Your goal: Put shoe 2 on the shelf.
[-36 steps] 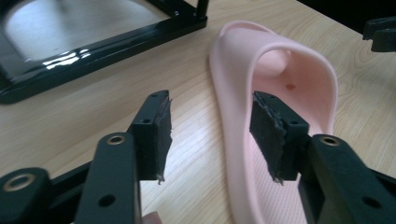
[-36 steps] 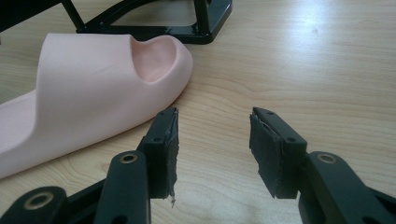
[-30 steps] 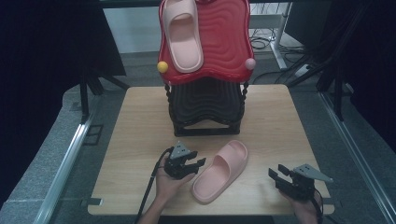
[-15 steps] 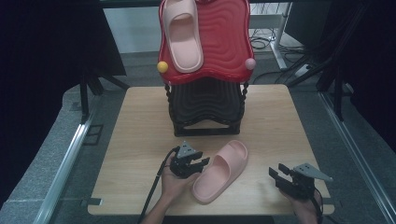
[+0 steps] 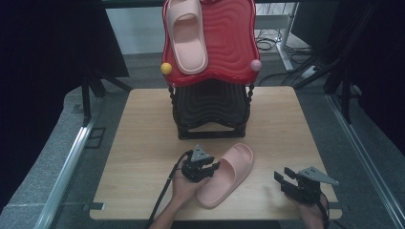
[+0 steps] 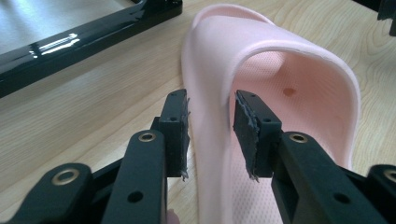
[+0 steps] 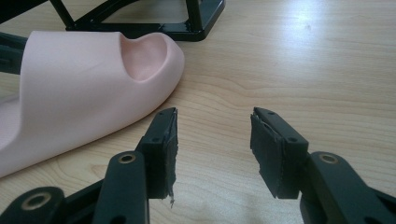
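Slipper (image 6: 280, 84), pink slide, lies flat on tabletop (image 5: 143, 143), its side wall between left gripper (image 6: 211, 133) jaws, which have just been closing; small gaps remain, no pinch yet. Second pink slipper (image 5: 187, 40) sits on red rack (image 5: 229, 43) beyond. Right gripper (image 7: 214, 149) jaws half open, empty, slipper off to their left. Best to seat pads deep over the rim, squeeze square, then lift.

The table (image 5: 143, 143) was light wood. A pink slipper (image 5: 229, 174) lay flat on it. A black rack (image 5: 210, 109) stood behind.
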Demonstrator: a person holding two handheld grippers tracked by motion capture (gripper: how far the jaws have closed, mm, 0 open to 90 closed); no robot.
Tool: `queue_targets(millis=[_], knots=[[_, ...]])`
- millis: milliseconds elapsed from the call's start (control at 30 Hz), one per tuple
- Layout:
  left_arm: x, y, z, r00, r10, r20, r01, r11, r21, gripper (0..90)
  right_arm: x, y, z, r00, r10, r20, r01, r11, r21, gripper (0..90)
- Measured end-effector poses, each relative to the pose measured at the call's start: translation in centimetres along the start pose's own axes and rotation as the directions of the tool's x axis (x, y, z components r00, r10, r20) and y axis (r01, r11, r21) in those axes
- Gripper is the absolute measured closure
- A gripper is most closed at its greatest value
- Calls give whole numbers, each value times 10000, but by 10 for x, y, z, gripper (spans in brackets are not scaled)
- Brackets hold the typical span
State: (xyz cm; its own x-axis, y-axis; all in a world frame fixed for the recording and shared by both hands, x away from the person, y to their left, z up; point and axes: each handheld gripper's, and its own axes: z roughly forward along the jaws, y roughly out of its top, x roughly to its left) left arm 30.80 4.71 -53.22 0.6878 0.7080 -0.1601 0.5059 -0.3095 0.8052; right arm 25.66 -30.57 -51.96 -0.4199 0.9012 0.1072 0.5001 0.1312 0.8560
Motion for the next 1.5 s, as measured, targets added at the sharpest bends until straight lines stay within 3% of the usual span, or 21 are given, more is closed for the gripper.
queue_targets(millis=[233,500,700,833,867,900,933,1000,1033,1100,1133,1167,1200,1267,1300,1333,1500], knots=[[-5,2,19,9997,208,-99,-203,9986,492,732,1,0,0,10000,-16,-15,16,10000,-18,516],[-6,3,20,9993,48,-383,-31,9990,450,821,0,0,0,10000,-45,-7,45,10000,9,515],[-6,-1,11,9984,-7,-566,6,10000,-15,836,-1,0,0,10000,10,29,-10,10000,-49,515],[-6,-8,-6,9979,-451,-470,409,9954,-869,838,0,1,0,10000,-19,26,19,10000,-63,515],[-6,-8,-6,9979,-451,-470,409,9954,-869,839,0,1,0,10000,-19,26,19,10000,-63,515],[-6,-12,-12,9974,-560,-443,504,9917,-1182,839,1,1,0,10000,-8,52,8,9999,-115,515],[-6,-12,-12,9974,-560,-443,504,9917,-1182,839,1,1,0,10000,-8,52,8,9999,-115,515],[-5,-17,-22,9968,-700,-391,626,9842,-1653,839,1,1,0,10000,-49,53,49,9999,-115,515],[-5,-17,-22,9968,-700,-391,626,9842,-1653,839,1,1,0,10000,-54,62,55,9999,-109,515],[-4,-20,-28,9961,-826,-310,749,9773,-1984,838,1,1,0,10000,-45,60,45,9999,-99,514],[-2,-23,-34,9950,-948,-326,849,9698,-2288,838,1,1,1,10000,-19,66,20,10000,-91,515],[-2,-23,-34,9950,-948,-326,849,9698,-2288,838,1,1,1,10000,-19,66,20,10000,-91,515],[0,-27,-40,9921,-1218,-307,1099,9599,-2579,838,0,1,1,10000,-15,62,16,10000,-60,514],[2,-31,-45,9896,-1403,-315,1260,9515,-2805,837,0,1,1,10000,-6,62,6,10000,-67,514],[2,-31,-45,9896,-1403,-315,1260,9515,-2805,837,0,1,1,10000,-6,62,6,10000,-67,514],[4,-35,-49,9864,-1615,-298,1453,9430,-2995,837,-1,1,0,10000,7,90,-6,9999,-117,514],[9,-39,-53,9829,-1824,-254,1652,9339,-3172,840,-1,1,0,9999,24,122,-23,9999,-113,515]])
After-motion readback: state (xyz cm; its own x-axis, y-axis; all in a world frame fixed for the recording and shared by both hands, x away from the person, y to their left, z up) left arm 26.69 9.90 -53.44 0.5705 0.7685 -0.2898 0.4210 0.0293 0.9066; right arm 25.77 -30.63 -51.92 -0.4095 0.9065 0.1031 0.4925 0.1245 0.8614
